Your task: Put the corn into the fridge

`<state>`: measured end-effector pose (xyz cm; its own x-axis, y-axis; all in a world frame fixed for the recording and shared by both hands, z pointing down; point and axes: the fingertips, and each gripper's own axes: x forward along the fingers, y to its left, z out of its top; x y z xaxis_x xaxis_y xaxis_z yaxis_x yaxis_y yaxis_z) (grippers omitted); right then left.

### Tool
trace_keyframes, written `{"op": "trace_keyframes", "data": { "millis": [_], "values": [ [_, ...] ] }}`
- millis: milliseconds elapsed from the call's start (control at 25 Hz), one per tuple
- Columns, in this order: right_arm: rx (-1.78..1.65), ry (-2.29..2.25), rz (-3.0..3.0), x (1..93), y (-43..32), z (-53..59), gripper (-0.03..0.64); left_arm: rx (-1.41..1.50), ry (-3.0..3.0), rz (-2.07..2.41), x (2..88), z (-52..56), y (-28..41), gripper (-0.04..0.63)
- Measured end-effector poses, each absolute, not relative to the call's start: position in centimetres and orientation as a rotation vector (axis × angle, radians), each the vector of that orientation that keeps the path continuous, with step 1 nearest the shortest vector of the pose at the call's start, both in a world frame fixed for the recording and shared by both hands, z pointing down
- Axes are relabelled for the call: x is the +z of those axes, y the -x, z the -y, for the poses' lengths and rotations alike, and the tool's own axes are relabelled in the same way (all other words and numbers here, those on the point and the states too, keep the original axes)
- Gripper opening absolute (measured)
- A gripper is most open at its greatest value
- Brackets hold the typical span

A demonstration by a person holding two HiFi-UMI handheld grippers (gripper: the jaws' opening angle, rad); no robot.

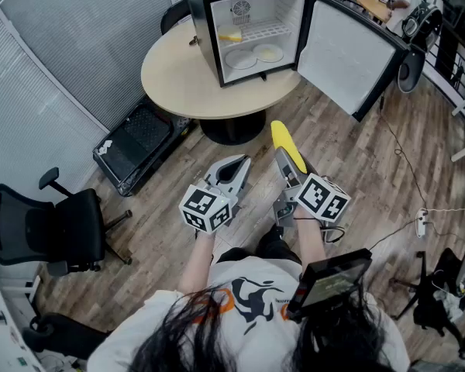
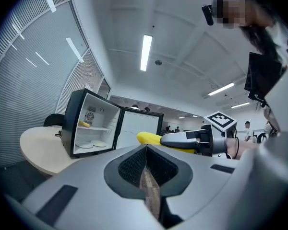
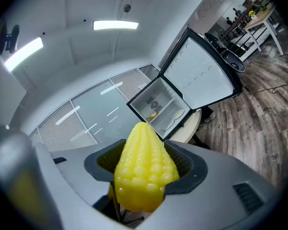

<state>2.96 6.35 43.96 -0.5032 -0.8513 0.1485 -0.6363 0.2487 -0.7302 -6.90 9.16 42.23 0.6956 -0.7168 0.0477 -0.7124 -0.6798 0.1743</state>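
Note:
My right gripper (image 1: 291,163) is shut on a yellow corn cob (image 1: 287,146), whose tip sticks out forward past the jaws. In the right gripper view the corn (image 3: 145,169) fills the space between the pads and points toward the mini fridge (image 3: 159,108). The black fridge (image 1: 209,41) stands on a round table (image 1: 178,80), its door (image 1: 342,51) swung wide to the right. Inside it are two white plates (image 1: 254,56) and a yellow item on the shelf (image 1: 231,35). My left gripper (image 1: 234,170) is shut and holds nothing; it hangs beside the right one, well short of the table.
A black wire cart (image 1: 139,142) stands on the wood floor left of the table's base. A black office chair (image 1: 46,227) sits at the far left. Cables and a power strip (image 1: 422,223) lie on the floor at the right.

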Motion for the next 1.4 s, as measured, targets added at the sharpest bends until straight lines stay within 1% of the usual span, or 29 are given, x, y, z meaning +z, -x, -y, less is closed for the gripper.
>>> {"op": "trace_keyframes", "data": {
  "millis": [160, 840, 1400],
  "values": [
    [-1.064, 1.444, -2.232, 43.4, -4.1, -6.1, 0.258, -0.030, -2.728, 1.150, 42.3, -9.1, 6.4, 0.012],
    [-1.114, 1.395, -2.208, 44.5, -5.2, -4.0, 0.258, -0.014, -2.703, 1.141, 43.1, -7.1, 5.3, 0.012],
    [-1.128, 1.384, -2.257, 45.3, -7.3, 2.4, 0.258, 0.017, -2.680, 1.147, 44.2, -1.0, 2.6, 0.012]
  ]
}}
